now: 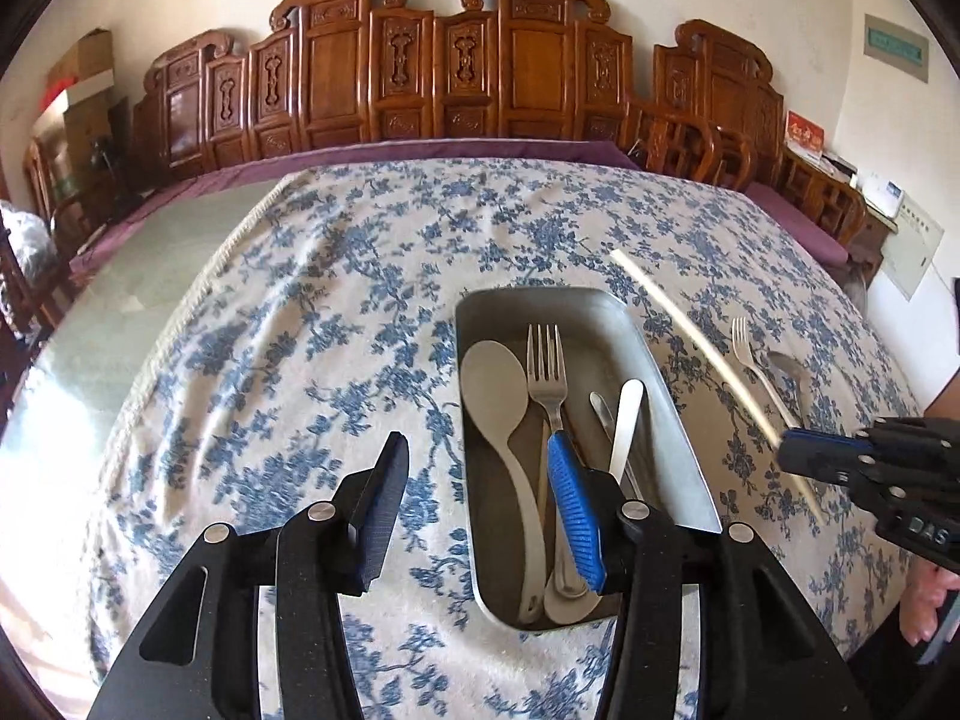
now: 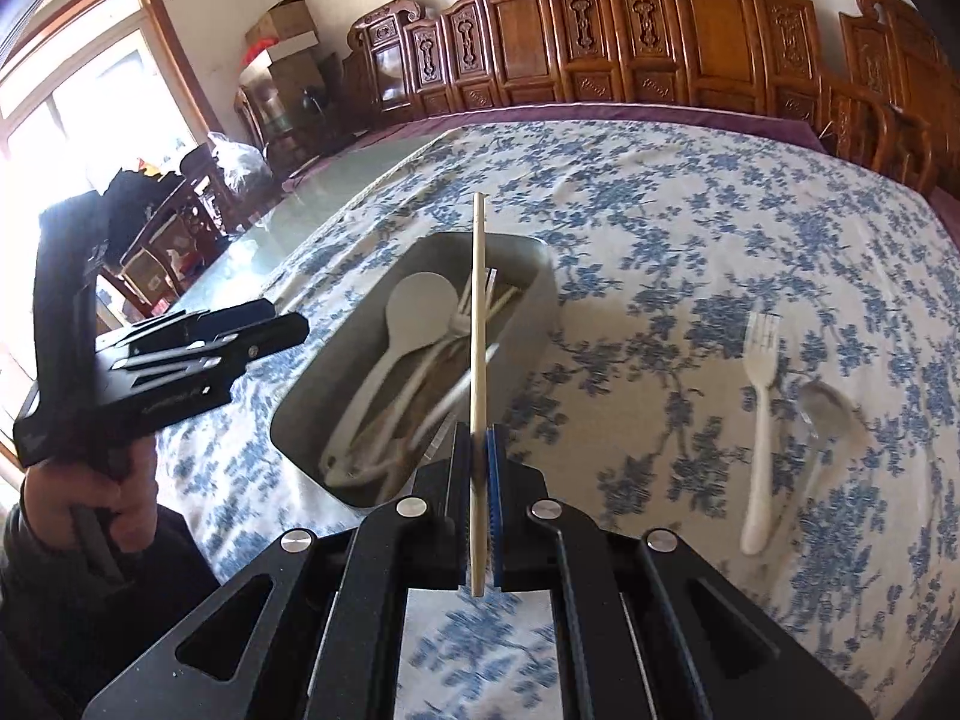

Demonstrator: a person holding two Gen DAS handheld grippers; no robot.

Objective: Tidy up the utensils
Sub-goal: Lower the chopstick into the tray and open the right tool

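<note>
A metal tray point(image 1: 474, 312) point(image 2: 300, 420) lies on the blue-flowered cloth. It holds a white spoon point(image 1: 492, 378), a metal fork point(image 1: 546, 360) and other utensils. My left gripper point(image 1: 474, 450) hangs open over the tray's near left edge, with nothing between its fingers. It also shows in the right wrist view point(image 2: 288, 324), left of the tray. My right gripper point(image 2: 478, 438) is shut on a pale chopstick point(image 2: 478, 312) that points up and away over the tray's near right side. To the right, a white fork point(image 2: 759, 396) and a metal spoon point(image 2: 825, 414) lie on the cloth.
The cloth point(image 1: 336, 312) covers most of a glass-topped table point(image 1: 120, 312), leaving the left part bare. Carved wooden chairs point(image 1: 420, 72) line the far wall. Boxes point(image 2: 282, 36) and a bright window point(image 2: 78, 102) stand at the left. A hand point(image 2: 120, 498) grips the left tool.
</note>
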